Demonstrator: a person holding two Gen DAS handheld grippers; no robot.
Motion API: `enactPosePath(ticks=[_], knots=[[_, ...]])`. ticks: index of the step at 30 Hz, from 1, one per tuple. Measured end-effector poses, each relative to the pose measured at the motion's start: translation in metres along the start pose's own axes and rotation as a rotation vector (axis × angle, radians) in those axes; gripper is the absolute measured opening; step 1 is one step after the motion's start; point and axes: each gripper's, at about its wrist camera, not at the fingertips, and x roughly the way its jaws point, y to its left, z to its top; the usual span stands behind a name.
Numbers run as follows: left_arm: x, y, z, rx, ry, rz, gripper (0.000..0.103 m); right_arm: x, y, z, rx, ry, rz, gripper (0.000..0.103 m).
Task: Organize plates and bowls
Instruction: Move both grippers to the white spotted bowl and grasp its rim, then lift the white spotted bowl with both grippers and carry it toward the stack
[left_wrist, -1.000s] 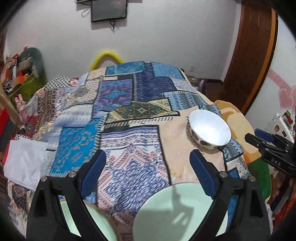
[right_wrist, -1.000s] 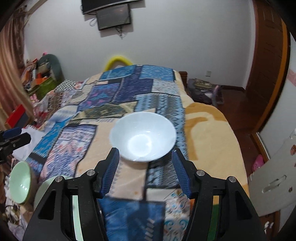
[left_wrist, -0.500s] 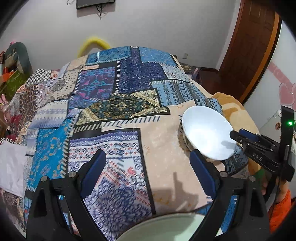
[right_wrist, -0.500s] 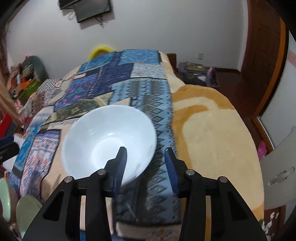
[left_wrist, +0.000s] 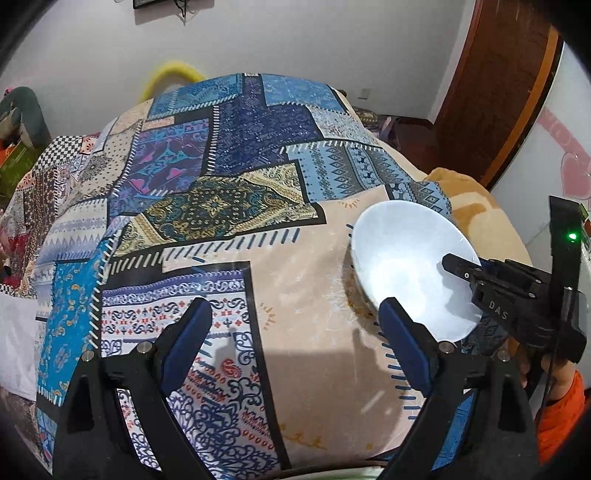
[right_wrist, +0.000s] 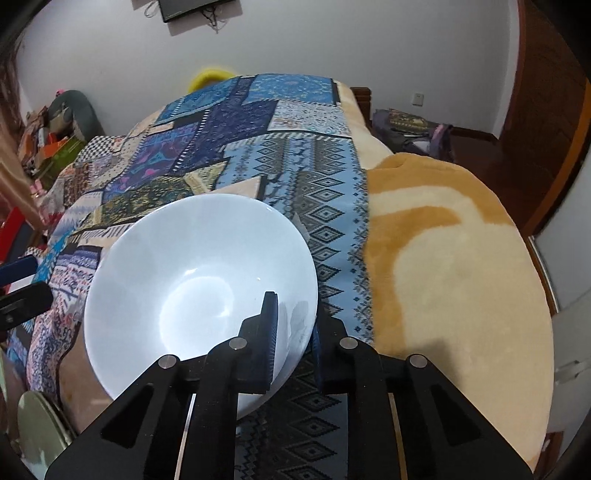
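Note:
A white bowl (right_wrist: 199, 280) sits tilted on the patchwork cloth (right_wrist: 295, 177) of a bed. My right gripper (right_wrist: 293, 319) is shut on its near rim, one finger inside and one outside the wall. In the left wrist view the same bowl (left_wrist: 402, 266) lies at the right, with the right gripper (left_wrist: 461, 267) reaching in from the edge. My left gripper (left_wrist: 295, 332) stands open above the cloth to the left of the bowl, holding nothing. A pale green plate (right_wrist: 37, 428) shows at the lower left, and its rim (left_wrist: 332, 475) peeks in at the bottom.
A cream and orange blanket (right_wrist: 443, 258) covers the bed's right side. A wooden door (left_wrist: 495, 92) stands at the far right. Clutter (right_wrist: 48, 144) lines the left wall. A hand in an orange sleeve (left_wrist: 561, 413) holds the right gripper.
My right gripper moved forward and shut on the white bowl's near rim, tilting it. My left gripper moved forward over the cloth; the green plates slid almost out of its view.

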Motion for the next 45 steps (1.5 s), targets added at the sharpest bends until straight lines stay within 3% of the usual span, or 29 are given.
enactPosePath(ticks=[11, 20, 24, 27, 36, 45], knots=[[0.025, -0.003, -0.004, -0.007, 0.071, 0.002, 0.09, -0.006, 0.03, -0.009, -0.077, 0.024, 0.131, 0.015], [0.043, -0.006, -0.015, -0.004, 0.156, -0.018, 0.055, 0.005, 0.04, -0.007, -0.078, 0.054, 0.117, 0.019], [0.051, -0.011, -0.019, 0.016, 0.197, -0.066, 0.03, 0.005, 0.042, -0.012, -0.076, 0.056, 0.117, 0.02], [0.051, -0.015, -0.02, 0.016, 0.202, -0.086, 0.022, 0.003, 0.045, -0.012, -0.072, 0.049, 0.11, 0.019], [0.031, -0.019, -0.031, 0.016, 0.18, -0.072, 0.022, -0.015, 0.05, -0.016, -0.049, 0.044, 0.112, 0.019], [-0.022, -0.013, -0.042, 0.006, 0.114, -0.068, 0.022, -0.053, 0.069, -0.022, -0.067, -0.004, 0.122, 0.019]])
